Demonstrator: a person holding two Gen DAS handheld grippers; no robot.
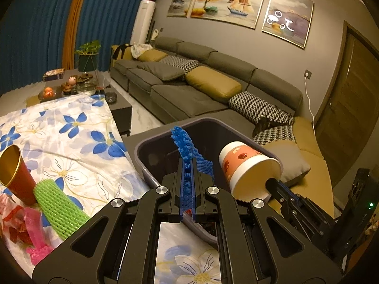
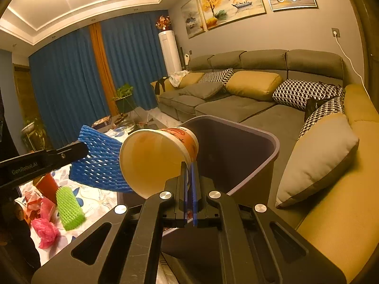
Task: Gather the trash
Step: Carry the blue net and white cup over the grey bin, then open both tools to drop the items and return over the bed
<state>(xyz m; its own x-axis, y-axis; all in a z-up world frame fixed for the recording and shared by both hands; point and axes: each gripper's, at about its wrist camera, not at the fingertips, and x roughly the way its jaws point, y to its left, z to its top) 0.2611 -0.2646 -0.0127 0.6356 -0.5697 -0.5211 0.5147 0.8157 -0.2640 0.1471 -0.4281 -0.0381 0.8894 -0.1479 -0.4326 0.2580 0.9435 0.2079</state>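
My left gripper [image 1: 188, 165] is shut on a blue foam net [image 1: 187, 146] and holds it over the grey trash bin [image 1: 151, 175]. In the right wrist view the blue net [image 2: 101, 163] hangs from the left gripper [image 2: 80, 151] beside the bin [image 2: 260, 161]. My right gripper [image 2: 189, 168] is shut on the rim of an orange-and-white paper cup [image 2: 151, 156], tipped on its side over the bin. The cup [image 1: 248, 165] and right gripper [image 1: 270, 184] also show in the left wrist view.
On the floral tablecloth [image 1: 71, 142] lie a green foam net [image 1: 59, 210], a red-and-gold paper cup [image 1: 16, 175] and pink plastic wrappers [image 1: 28, 232]. A grey sofa [image 1: 189, 90] with cushions stands behind the bin. A coffee table with plant [image 1: 87, 56] sits far left.
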